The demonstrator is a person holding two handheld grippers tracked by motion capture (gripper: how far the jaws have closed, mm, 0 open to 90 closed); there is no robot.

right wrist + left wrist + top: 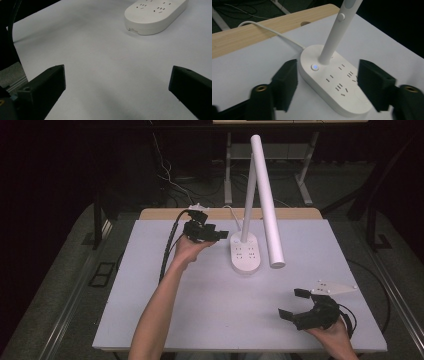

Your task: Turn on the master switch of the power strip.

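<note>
Hovering just left of lamp base [245, 252]: left hand-held gripper [220, 234], jaws wide, base between them.

lamp base [245, 252] sits mid-table [200, 320], cord [231, 211] behind it.

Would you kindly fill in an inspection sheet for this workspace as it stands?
Surface: white table top, bare, wooden strip along its far edge.
Job's things: white desk lamp upright on its socket base; base button lit blue.
Clutter: nothing seen.
Grippers: left gripper open, beside the base; right gripper open, at the near right, holding nothing.
Cables: white lamp cord runs over the far edge; black gripper cable.
Surroundings: dark floor, desk legs and wires behind.
</note>
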